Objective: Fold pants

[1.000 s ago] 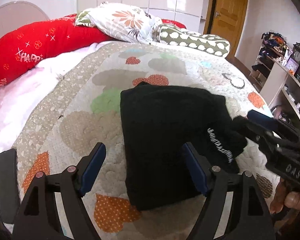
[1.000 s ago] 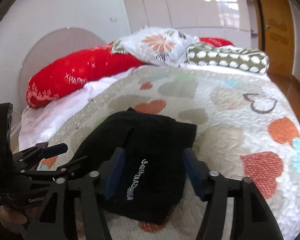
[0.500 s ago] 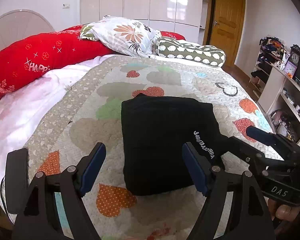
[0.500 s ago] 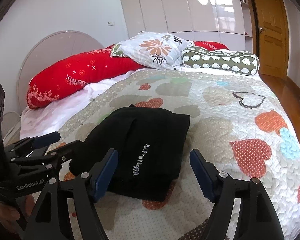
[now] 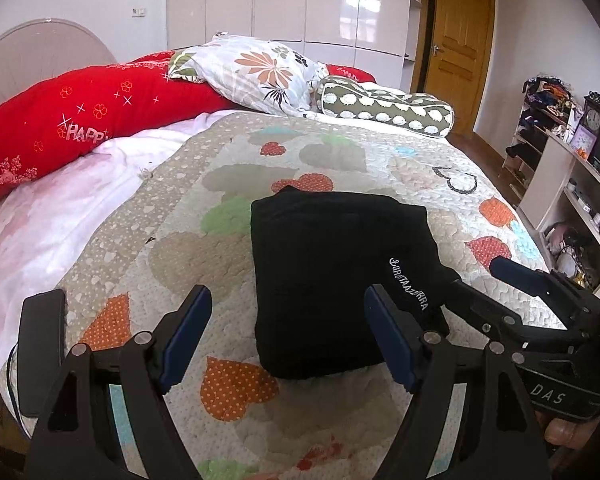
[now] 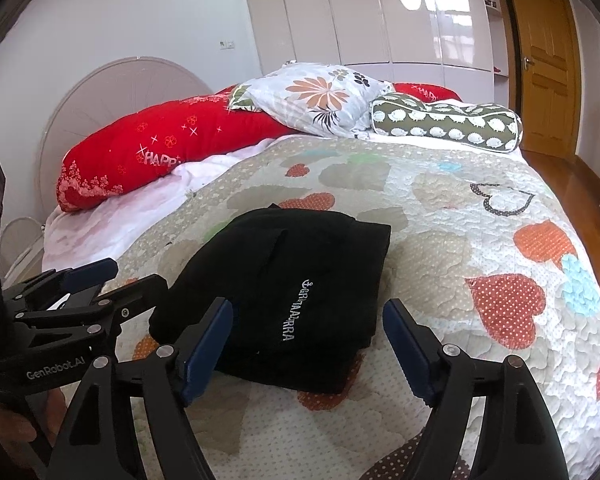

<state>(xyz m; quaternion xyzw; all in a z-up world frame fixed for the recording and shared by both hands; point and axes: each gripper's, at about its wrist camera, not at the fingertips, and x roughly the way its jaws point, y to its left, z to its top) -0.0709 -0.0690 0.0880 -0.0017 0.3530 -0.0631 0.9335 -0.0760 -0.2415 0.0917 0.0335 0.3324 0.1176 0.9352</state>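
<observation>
The black pants [image 5: 336, 276] lie folded into a compact rectangle on the heart-patterned quilt [image 5: 204, 256], white lettering near their right edge. My left gripper [image 5: 288, 328] is open and empty, held back from the near edge of the pants. My right gripper [image 6: 308, 336] is open and empty, near the front right corner of the pants [image 6: 292, 292]. In the left wrist view the right gripper [image 5: 480, 284] sits beside the pants' right side, apart from the cloth. In the right wrist view the left gripper [image 6: 112, 280] shows at the left, open.
A red bolster [image 5: 80, 120], a floral pillow [image 5: 256, 72] and a green patterned bolster [image 5: 384, 108] lie at the head of the bed. A pink sheet [image 5: 40, 220] lies left of the quilt. Shelves with clutter [image 5: 560, 152] stand at the right; a wooden door [image 5: 456, 44] is behind.
Both grippers have drawn back and up from the folded pants. The right gripper, earlier straddling the lettered edge, is now clear of the cloth. The pants lie still.
</observation>
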